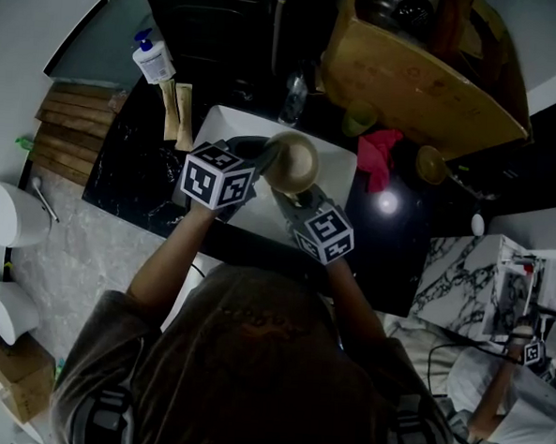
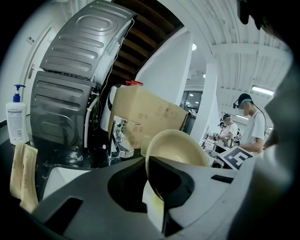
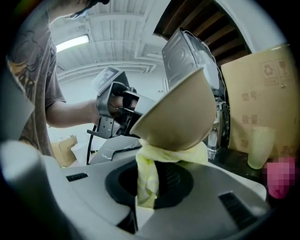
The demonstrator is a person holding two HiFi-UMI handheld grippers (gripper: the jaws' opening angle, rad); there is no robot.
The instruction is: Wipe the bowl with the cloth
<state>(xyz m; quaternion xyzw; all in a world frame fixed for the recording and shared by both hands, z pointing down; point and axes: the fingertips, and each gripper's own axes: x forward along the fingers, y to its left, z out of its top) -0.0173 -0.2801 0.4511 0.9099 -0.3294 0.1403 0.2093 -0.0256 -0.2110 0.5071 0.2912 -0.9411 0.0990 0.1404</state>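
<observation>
Closest in, the right gripper (image 3: 143, 202) had its jaws clenched on a yellow cloth (image 3: 149, 171). The cloth bunched up out of them and lay pressed against the outside of the bowl (image 3: 176, 112), right under its base. Just across from it, the left gripper (image 2: 157, 190) was clamped on that same cream bowl, the rim nipped between its jaws and the hollow turned toward its camera. So there it was: the bowl tipped on its side, up in the air between the two grippers, gripped by the left and touched by the cloth from the right. In the head view both grippers sat close together in front of the person (image 1: 251, 355), with the bowl just past them, above a white sink (image 1: 220, 124) set in a black counter (image 1: 130, 184). At the sink's left edge two tan packets (image 1: 176, 114) lay side by side on the counter, and a white pump bottle (image 1: 154, 59) with a blue top stood just behind them. To the right of the sink a red rag (image 1: 380, 155) lay on the counter, and a chrome tap (image 2: 118, 143) rose at the sink's back. Farther back stood a big cardboard box (image 1: 418, 79), a pale translucent cup (image 3: 258, 147) near its foot, and a ribbed metal panel (image 2: 79, 79) rose behind. Far off in the left gripper view, people (image 2: 248, 124) stood in a bright room.
</observation>
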